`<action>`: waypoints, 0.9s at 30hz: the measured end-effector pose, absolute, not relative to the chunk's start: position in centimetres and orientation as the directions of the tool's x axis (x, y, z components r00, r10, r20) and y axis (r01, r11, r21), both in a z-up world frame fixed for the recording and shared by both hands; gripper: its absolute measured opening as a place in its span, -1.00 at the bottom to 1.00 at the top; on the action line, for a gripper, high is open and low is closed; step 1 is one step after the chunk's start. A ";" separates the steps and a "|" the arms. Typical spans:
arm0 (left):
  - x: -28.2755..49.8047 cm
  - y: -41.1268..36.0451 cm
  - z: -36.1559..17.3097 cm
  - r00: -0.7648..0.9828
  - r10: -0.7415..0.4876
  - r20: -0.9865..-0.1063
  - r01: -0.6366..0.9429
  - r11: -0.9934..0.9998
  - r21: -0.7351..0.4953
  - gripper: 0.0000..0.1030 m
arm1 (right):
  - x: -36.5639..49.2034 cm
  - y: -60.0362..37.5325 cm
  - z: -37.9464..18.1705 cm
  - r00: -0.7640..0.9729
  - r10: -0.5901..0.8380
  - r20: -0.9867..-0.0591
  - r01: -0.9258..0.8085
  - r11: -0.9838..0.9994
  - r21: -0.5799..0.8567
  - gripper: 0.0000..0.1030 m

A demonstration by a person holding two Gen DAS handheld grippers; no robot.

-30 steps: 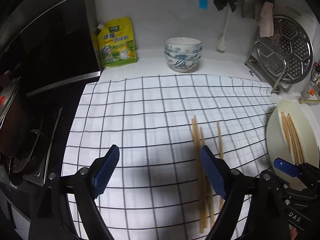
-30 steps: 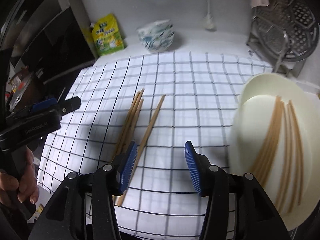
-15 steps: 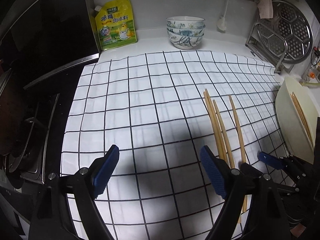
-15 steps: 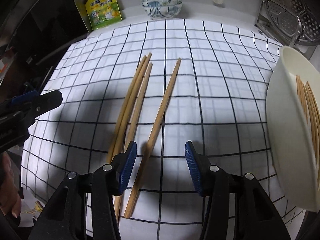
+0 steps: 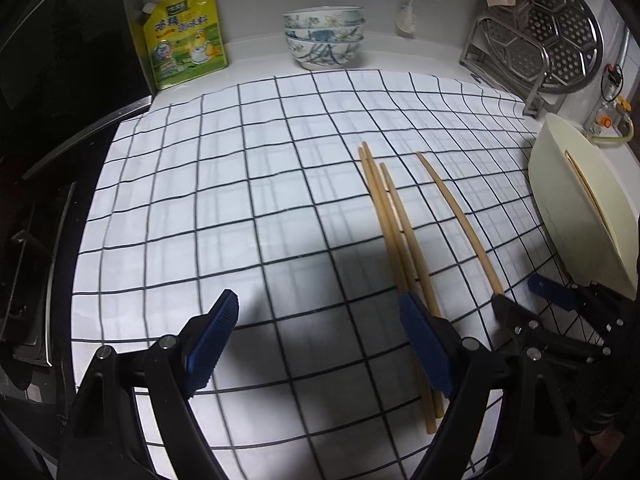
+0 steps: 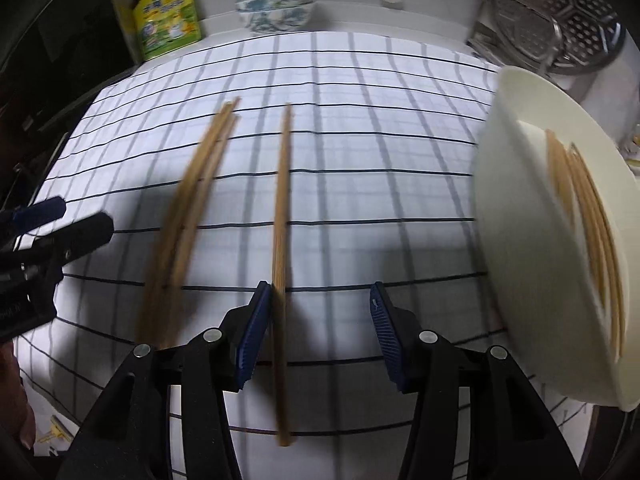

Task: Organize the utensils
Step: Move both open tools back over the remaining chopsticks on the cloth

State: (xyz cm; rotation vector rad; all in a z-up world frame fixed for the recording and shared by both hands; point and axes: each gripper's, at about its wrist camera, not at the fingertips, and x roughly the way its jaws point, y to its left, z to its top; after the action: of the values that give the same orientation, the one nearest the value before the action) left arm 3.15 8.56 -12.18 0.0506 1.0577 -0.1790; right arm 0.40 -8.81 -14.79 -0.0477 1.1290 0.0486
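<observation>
Wooden chopsticks lie on a white cloth with a black grid (image 5: 224, 200). A bundle of three chopsticks (image 5: 390, 216) (image 6: 192, 200) lies left of a single chopstick (image 5: 456, 220) (image 6: 282, 200). My right gripper (image 6: 318, 300) is open low over the cloth, the single chopstick running just inside its left finger. My left gripper (image 5: 320, 316) is open and wide, its right finger over the bundle's near end, nothing between its pads. A cream bowl (image 5: 576, 216) (image 6: 528, 208) at the right holds several more chopsticks (image 6: 588, 216).
At the back stand a yellow-green pouch (image 5: 184, 36), stacked patterned bowls (image 5: 324, 36) and a metal rack with a perforated steamer plate (image 5: 556, 40). A dark stove (image 5: 28, 216) borders the cloth on the left. A hand edge shows at the lower left of the right wrist view.
Both grippers have sunk toward the cloth and closed in on the chopsticks. The single chopstick now runs between the right gripper's fingers. Neither gripper's opening has changed.
</observation>
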 end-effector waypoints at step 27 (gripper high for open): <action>2.5 7.0 -15.0 0.441 -0.060 -0.895 0.143 0.990 0.005 0.60 | -0.4 -10.6 -13.3 0.444 0.077 -0.893 -0.083 0.996 0.045 -0.06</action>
State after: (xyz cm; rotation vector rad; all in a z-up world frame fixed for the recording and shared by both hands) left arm 2.47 7.00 -15.03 0.0841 1.1068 -0.1263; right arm -0.40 -10.58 -13.27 -0.0062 1.1069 0.0992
